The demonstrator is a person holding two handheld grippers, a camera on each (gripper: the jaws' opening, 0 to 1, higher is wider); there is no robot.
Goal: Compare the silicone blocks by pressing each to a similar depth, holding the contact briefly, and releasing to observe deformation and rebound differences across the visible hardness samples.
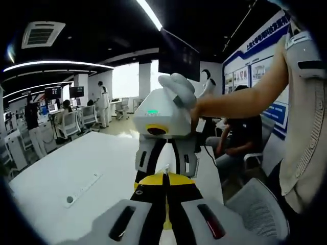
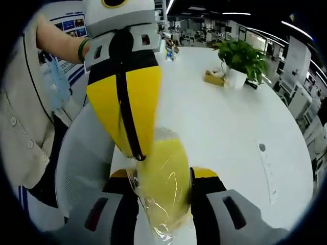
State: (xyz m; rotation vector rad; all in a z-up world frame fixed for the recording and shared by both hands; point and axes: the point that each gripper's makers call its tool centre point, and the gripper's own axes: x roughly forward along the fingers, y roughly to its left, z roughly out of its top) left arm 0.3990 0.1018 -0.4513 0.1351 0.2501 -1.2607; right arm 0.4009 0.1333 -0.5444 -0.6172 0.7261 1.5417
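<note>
- Office hall, open plan: long white table (image 1: 76,168) under strip ceiling lights, desks and standing people at the far end, a blue wall display board (image 1: 260,56) to one side.
- Right gripper (image 2: 162,178), right gripper view: jaws pinching a yellow silicone block in a clear crinkled plastic bag (image 2: 164,184), which sits between the yellow-tipped fingers at the bottom of the view, above the table edge.
- Left gripper (image 2: 137,153), right gripper view: comes down from the top, yellow-and-black jaws pressed together, tips touching the upper edge of the bagged block.
- Left gripper, left gripper view: jaws closed to a thin line; a sliver of yellow shows at the tips, though whether it is the block cannot be told.
- Right gripper, left gripper view: seen head-on, white body with a green light, gripped by a white-gloved hand (image 1: 179,89) on a bare forearm reaching in from the right; person in a beige ribbed top.
- Right gripper view alone: green potted plant in a white pot (image 2: 240,61) far along the table, a small tan box (image 2: 214,77) beside it.
- Left gripper view alone: seated person in dark clothes (image 1: 240,138) behind; grey mesh chair (image 1: 258,209) near the table.
</note>
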